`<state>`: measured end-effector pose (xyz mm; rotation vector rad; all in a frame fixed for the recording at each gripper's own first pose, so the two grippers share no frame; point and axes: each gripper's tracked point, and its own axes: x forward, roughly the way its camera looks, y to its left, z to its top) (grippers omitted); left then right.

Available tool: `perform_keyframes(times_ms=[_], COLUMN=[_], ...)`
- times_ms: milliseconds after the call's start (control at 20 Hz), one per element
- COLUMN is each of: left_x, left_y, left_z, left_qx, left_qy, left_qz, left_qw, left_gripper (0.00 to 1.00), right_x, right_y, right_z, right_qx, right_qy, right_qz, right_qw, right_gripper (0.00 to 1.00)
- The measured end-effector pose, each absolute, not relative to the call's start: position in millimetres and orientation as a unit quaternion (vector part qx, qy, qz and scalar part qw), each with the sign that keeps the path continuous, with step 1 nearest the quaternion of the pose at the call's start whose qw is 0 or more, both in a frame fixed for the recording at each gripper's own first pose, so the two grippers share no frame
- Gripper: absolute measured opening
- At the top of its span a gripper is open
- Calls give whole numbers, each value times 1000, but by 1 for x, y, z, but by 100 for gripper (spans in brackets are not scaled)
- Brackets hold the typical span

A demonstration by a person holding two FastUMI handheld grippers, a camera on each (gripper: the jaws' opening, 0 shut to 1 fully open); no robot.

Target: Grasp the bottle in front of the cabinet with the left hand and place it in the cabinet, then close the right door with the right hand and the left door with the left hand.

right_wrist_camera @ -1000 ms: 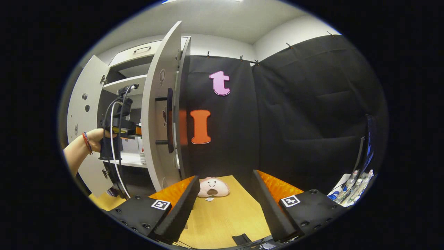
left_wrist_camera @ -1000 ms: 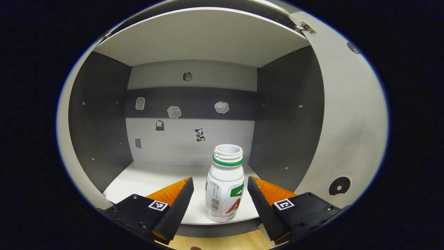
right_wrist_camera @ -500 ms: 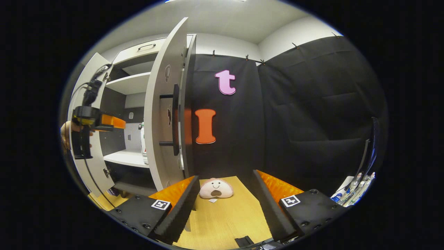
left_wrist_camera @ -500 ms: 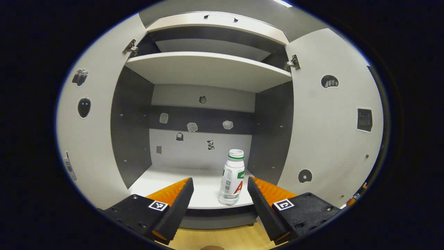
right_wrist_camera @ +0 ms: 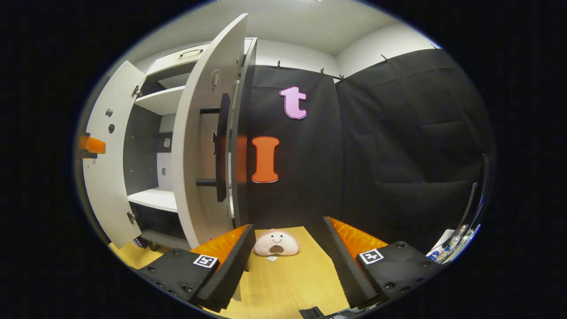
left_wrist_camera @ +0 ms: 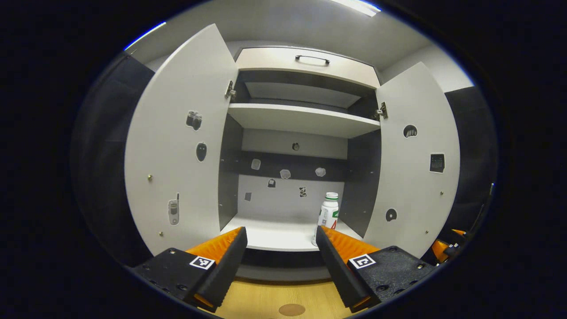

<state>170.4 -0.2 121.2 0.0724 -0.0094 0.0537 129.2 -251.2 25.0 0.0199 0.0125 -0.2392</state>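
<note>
Left gripper view is showing the left gripper (left_wrist_camera: 280, 248) with jaws gaping wide, gripping nothing, while the bottle (left_wrist_camera: 328, 215) is standing upright on the cabinet's lower shelf (left_wrist_camera: 274, 232), looking light and rigid. Right gripper view is showing the right gripper (right_wrist_camera: 288, 257) equally wide and empty, facing the right door (right_wrist_camera: 199, 146), best pushed near its bar handle (right_wrist_camera: 220, 146).

White bottle (left_wrist_camera: 328, 213) with green neck band, perhaps red lettering; grey-white cabinet (left_wrist_camera: 305, 119); orange-black fingers (left_wrist_camera: 221, 248).
</note>
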Motion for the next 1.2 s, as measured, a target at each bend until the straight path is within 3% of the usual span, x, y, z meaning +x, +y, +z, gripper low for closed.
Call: perform_keyframes(times_ms=[450,500,550,600,650,700,800,850,1000,1050,1150,1200], left_x=[102,98,91,88,86,84,80,78,76,76,75,74], left_y=[24,31,38,43,49,55,63,67,79,80,84,87], left_z=[117,117,116,116,115,114,112,109,107,106,102,101], left_qx=[35,39,43,46,47,44,35,32,34,33,27,25], left_qy=[-18,-18,-18,-18,-16,-15,-13,-11,-8,-8,-5,-2], left_qz=[19,22,24,25,27,29,30,30,32,31,28,28], left_qw=[999,999,999,998,998,998,999,999,999,999,999,999], left_gripper=[95,95,95,95,93,95,95,95,95,95,95,95], right_x=[154,153,153,153,154,153,154,154,153,153,153,153], right_y=[-227,-223,-220,-216,-212,-213,-214,-212,-207,-204,-197,-191], right_z=[7,6,5,6,6,4,5,5,8,9,5,3], right_qx=[-37,-42,-44,-43,-42,-44,-46,-45,-56,-59,-46,-37], right_qy=[27,27,26,23,21,21,21,22,22,22,23,26], right_qz=[-110,-109,-110,-108,-110,-115,-121,-121,-129,-133,-132,-127], right_qw=[993,993,993,993,993,992,991,991,990,989,990,991], right_gripper=[100,92,100,92,100,99,95,89,94,87,85,92])
